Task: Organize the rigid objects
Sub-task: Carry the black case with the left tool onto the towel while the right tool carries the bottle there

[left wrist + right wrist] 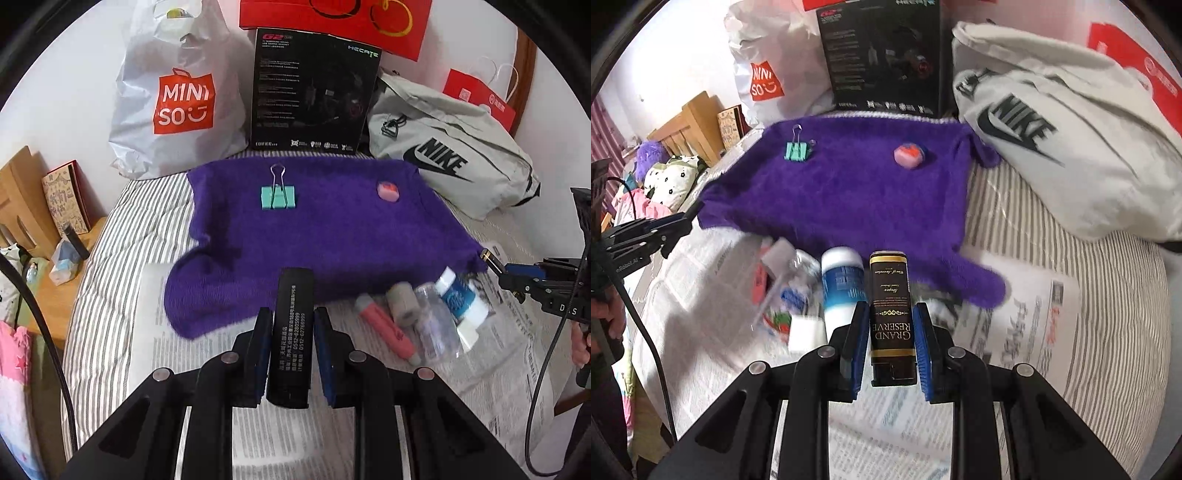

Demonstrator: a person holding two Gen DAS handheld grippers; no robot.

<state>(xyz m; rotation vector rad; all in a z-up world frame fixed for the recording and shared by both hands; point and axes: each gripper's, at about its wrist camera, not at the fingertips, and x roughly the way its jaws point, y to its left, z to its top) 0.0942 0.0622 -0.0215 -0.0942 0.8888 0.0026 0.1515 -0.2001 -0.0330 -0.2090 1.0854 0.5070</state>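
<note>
Got 1 item clamped in each gripper (291, 332), black tube (291, 325) left, Grand Reserve box (891, 317) right (891, 328), both lifted over the near newspaper (1027, 332), so I'd set them gently, spaced apart, on the purple cloth (325, 229).

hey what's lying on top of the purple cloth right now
On the purple cloth lie a teal binder clip and a small pink round object, apart from each other. Whatever lies beneath the cloth is covered.
</note>
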